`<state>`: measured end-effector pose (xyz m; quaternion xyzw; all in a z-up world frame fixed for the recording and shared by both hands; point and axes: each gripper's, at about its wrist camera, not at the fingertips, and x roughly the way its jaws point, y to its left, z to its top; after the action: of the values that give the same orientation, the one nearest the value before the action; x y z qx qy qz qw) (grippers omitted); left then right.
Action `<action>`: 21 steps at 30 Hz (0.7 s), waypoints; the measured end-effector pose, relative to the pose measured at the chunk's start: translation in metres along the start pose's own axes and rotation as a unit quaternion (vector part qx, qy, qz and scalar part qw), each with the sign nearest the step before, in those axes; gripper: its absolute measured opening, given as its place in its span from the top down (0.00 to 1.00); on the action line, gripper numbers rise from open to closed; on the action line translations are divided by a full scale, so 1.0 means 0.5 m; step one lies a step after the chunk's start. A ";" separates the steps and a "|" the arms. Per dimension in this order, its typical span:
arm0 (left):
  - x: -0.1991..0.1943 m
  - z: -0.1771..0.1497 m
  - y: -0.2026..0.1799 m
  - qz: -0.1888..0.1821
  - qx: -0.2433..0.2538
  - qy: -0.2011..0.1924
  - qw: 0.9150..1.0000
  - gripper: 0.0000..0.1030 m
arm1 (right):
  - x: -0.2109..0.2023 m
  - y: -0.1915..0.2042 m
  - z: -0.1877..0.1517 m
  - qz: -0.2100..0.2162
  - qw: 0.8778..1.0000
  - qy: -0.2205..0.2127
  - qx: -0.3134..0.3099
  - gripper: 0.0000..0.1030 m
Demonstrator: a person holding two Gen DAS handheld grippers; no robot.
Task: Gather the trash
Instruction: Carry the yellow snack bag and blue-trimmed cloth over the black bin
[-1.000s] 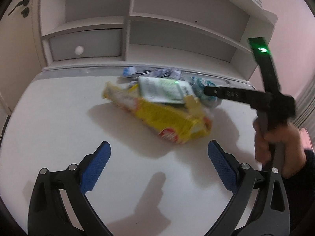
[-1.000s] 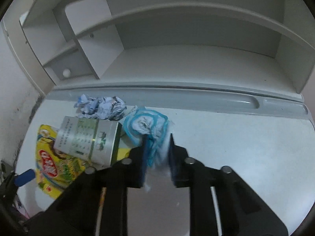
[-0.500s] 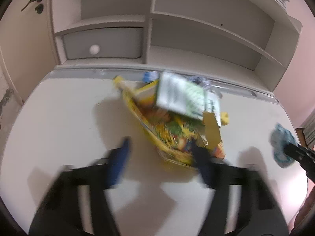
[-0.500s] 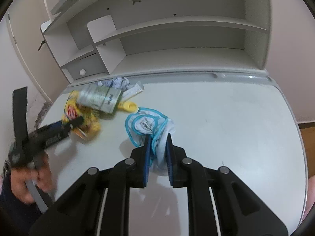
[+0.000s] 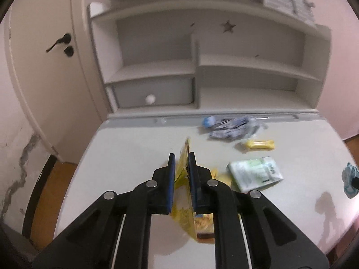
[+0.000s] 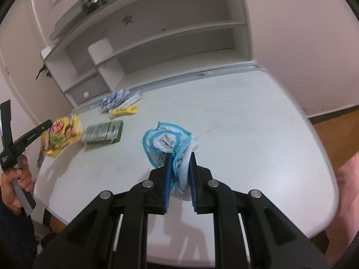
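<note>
Left tool (image 5: pixel 181 174): pressed together, pinching the crinkly yellow foil snack bag (image 5: pixel 184 192) edge-on above the white desk (image 5: pixel 134 148).
Snack bag handling: likely light, slick, floppy; a hold near a sealed edge seems safest.
Green-and-white carton (image 5: pixel 254 176): lying flat on the desk, probably stiff, best taken across its narrow sides.
Right tool (image 6: pixel 181 174): clamped on the soft white cloth with blue trim (image 6: pixel 170 143), which droops limp.

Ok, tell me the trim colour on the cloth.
Turquoise blue trim on a white cloth; clearest in the right wrist view.
</note>
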<state>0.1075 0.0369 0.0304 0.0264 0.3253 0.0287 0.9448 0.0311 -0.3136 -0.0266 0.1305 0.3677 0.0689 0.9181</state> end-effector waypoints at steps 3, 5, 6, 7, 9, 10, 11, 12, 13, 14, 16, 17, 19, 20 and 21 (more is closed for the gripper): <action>-0.039 0.016 -0.030 -0.014 0.012 -0.025 1.000 0.92 | -0.043 -0.046 -0.018 -0.016 0.999 -0.018 0.026 0.85; -0.058 0.025 -0.050 -0.025 0.014 -0.035 0.999 0.92 | -0.070 -0.085 -0.037 -0.027 0.998 -0.026 0.046 0.85; -0.070 0.032 -0.068 -0.038 0.018 -0.038 0.998 0.92 | -0.081 -0.100 -0.046 -0.032 0.998 -0.028 0.052 0.85; -0.077 0.033 -0.080 -0.047 0.020 -0.041 0.998 0.92 | -0.092 -0.115 -0.055 -0.039 0.997 -0.031 0.059 0.85; -0.097 0.037 -0.119 -0.076 0.027 -0.047 0.996 0.92 | -0.117 -0.151 -0.076 -0.054 0.995 -0.037 0.074 0.85; -0.108 0.038 -0.146 -0.094 0.032 -0.049 0.994 0.92 | -0.130 -0.170 -0.086 -0.060 0.994 -0.039 0.084 0.85; -0.121 0.038 -0.184 -0.117 0.042 -0.052 0.991 0.92 | -0.141 -0.187 -0.096 -0.065 0.993 -0.042 0.093 0.85; -0.130 0.036 -0.212 -0.131 0.049 -0.054 0.989 0.92 | -0.155 -0.208 -0.108 -0.075 0.991 -0.044 0.104 0.85; -0.143 0.031 -0.257 -0.155 0.063 -0.055 0.984 0.92 | -0.169 -0.229 -0.120 -0.085 0.989 -0.047 0.114 0.85; -0.154 0.026 -0.288 -0.172 0.072 -0.057 0.981 0.92 | -0.179 -0.245 -0.130 -0.092 0.987 -0.048 0.123 0.85; -0.182 0.005 -0.383 -0.221 0.103 -0.057 0.968 0.92 | -0.205 -0.290 -0.163 -0.110 0.982 -0.050 0.147 0.85; -0.197 -0.010 -0.439 -0.248 0.121 -0.055 0.960 0.92 | -0.218 -0.313 -0.180 -0.120 0.978 -0.051 0.160 0.85; -0.215 -0.040 -0.525 -0.287 0.148 -0.048 0.945 0.92 | -0.237 -0.352 -0.208 -0.136 0.973 -0.050 0.181 0.85; -0.222 -0.052 -0.559 -0.303 0.157 -0.044 0.939 0.92 | -0.251 -0.376 -0.227 -0.147 0.968 -0.051 0.196 0.85; -0.232 -0.072 -0.606 -0.323 0.170 -0.038 0.930 0.92 | -0.260 -0.393 -0.240 -0.155 0.965 -0.051 0.205 0.85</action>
<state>0.0054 -0.2722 0.0523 0.0814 0.2801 -0.3351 0.8959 -0.1399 -0.5076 -0.0817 0.2611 0.3428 -0.1580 0.8885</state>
